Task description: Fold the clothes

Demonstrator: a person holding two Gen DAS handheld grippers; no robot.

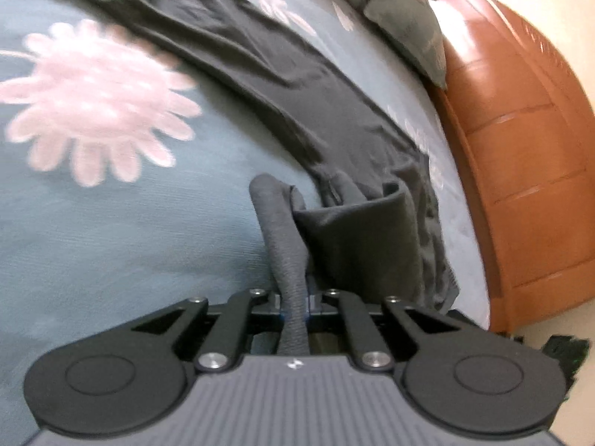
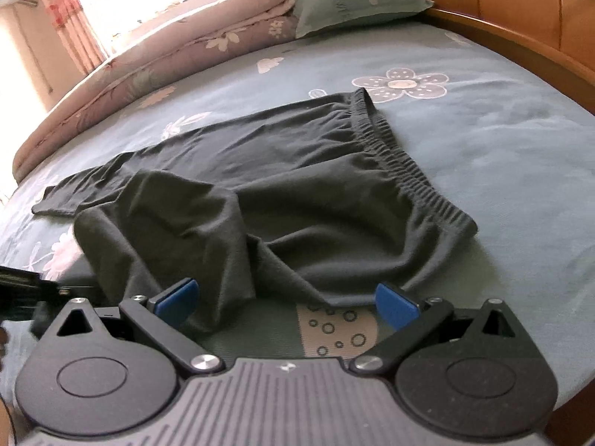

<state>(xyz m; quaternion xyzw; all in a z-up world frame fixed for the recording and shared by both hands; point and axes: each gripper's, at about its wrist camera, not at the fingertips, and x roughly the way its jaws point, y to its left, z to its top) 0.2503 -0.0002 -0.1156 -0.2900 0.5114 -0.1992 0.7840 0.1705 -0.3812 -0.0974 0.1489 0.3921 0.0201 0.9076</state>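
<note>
Trousers [image 2: 297,171] dark grey, rumpled (waistband gathered) | L tongs [image 1: 295,297] clamp waistband | R tongs [image 2: 286,297] wide

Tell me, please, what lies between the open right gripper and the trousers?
Nothing: in the right wrist view the trousers already reach between the right gripper's open jaws, lying on the bedsheet.

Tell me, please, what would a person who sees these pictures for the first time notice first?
The dark grey trousers spread in the middle of the bed, elastic waistband toward the wooden headboard, catch the eye first. In the left wrist view, the left gripper is shut on a bunched part of the trousers, lifted off the blue flowered sheet. The right gripper is open at the near edge of the cloth, its blue fingers wide apart.
</note>
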